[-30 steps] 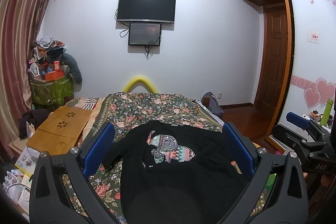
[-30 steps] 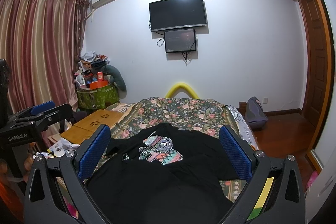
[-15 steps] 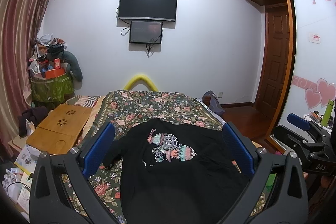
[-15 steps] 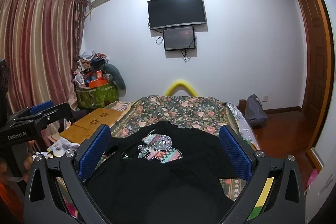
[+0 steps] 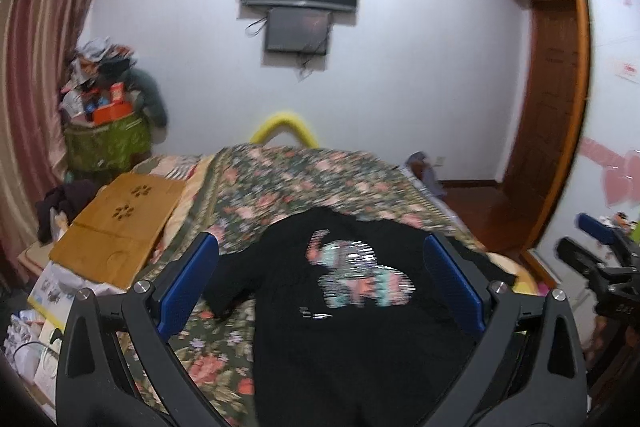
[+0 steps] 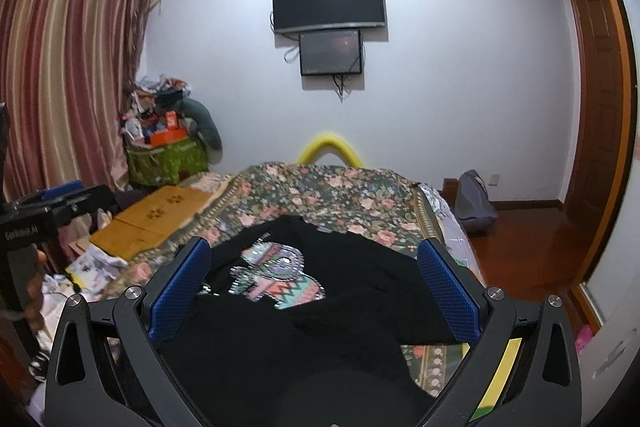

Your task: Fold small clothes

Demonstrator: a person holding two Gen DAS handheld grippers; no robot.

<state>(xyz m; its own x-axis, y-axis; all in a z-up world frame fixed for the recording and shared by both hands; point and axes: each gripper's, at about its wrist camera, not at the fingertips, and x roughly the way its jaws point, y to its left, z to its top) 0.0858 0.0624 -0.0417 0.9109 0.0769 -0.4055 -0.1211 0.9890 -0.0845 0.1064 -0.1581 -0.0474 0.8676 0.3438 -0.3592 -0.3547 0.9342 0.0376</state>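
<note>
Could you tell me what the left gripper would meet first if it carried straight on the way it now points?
Most likely the black shirt lying on the floral bedspread. The open left gripper frames the shirt's patterned print between its blue pads. The frame is blurred and depth is unclear, so it might pass over it.

Seen beside the black T-shirt with the sequinned patch (image 6: 304,311), the right gripper (image 6: 314,289) is a black plastic frame whose two arms carry triangular cut-outs and silver round screws at the joints; its fingers (image 6: 178,289) wear blue, dimpled pads, and a yellow-green strip runs along the frame on the shirt's right. The left gripper (image 5: 320,283) has the same black frame, silver screws and blue pads; white lettering marks its body.
</note>
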